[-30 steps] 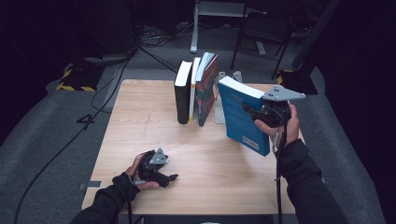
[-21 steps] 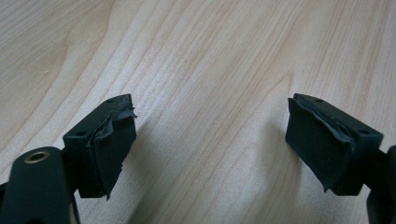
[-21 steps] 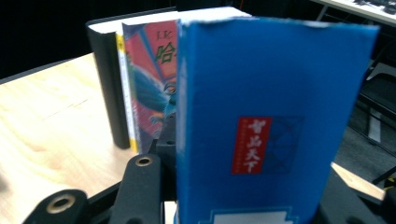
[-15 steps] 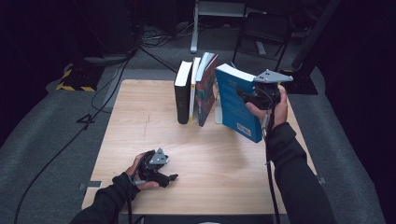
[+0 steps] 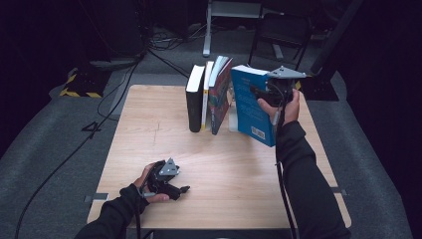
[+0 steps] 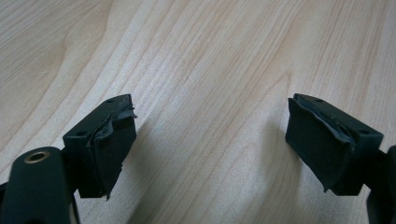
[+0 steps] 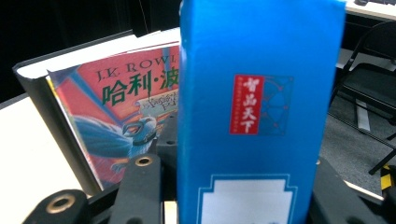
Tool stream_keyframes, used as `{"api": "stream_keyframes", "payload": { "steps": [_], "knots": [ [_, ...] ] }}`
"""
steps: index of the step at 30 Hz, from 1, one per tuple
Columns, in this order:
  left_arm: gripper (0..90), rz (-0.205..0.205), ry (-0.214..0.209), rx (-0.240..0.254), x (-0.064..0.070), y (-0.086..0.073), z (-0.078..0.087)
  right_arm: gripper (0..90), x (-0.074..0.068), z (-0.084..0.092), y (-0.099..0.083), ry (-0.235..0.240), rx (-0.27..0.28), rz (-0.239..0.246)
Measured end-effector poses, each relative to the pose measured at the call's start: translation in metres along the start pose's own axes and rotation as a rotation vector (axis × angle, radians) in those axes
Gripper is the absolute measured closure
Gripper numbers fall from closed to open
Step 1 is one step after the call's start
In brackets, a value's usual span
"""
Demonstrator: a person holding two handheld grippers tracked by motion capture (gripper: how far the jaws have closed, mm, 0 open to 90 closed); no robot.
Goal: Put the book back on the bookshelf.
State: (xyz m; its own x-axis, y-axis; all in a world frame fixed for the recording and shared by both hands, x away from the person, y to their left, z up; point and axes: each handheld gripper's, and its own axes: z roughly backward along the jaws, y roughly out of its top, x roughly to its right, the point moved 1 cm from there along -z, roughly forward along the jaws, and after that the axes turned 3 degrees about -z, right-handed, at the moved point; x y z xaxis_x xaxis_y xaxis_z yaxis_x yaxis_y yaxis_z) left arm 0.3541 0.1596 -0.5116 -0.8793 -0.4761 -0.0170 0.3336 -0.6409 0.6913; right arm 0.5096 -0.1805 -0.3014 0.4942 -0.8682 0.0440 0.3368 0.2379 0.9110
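L gripper: on table at 7 o'clock, jaws wide apart, nothing btwn.
Book row: upright, 12 o'clock; black hardback, then illustrated cover leaning.
R gripper: clamped on blue book, tilted, just right of row, 1 o'clock.

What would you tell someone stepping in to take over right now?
Right tongs: shut on the blue book, held tilted off the table beside the row.
Left tongs: open, holding nothing, resting low over the wooden table.
Row: black book, thin white book and colourful-cover book stand at the far edge.
Done: blue book picked up.
Left: probably stand it against the colourful one, then let go.
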Motion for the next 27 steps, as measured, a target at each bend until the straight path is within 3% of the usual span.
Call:
{"api": "stream_keyframes", "payload": {
  "steps": [8, 18, 21, 27],
  "knots": [
    [16.2, -0.005, -0.004, -0.001, 0.0, 0.0, 0.0, 60.9, -0.003, -0.016, 0.004, -0.032, 0.017, -0.005],
    [16.2, -0.006, -0.006, 0.001, 0.0, 0.0, 0.0, 60.9, -0.009, -0.016, -0.012, -0.075, 0.057, 0.007],
    [16.3, -0.007, -0.005, 0.0, 0.0, 0.0, 0.0, 60.8, -0.006, -0.016, -0.012, -0.089, 0.061, -0.027],
    [16.2, -0.011, -0.009, 0.0, 0.0, 0.0, 0.0, 60.8, -0.004, -0.026, -0.012, -0.107, 0.078, -0.033]
  ]
}}
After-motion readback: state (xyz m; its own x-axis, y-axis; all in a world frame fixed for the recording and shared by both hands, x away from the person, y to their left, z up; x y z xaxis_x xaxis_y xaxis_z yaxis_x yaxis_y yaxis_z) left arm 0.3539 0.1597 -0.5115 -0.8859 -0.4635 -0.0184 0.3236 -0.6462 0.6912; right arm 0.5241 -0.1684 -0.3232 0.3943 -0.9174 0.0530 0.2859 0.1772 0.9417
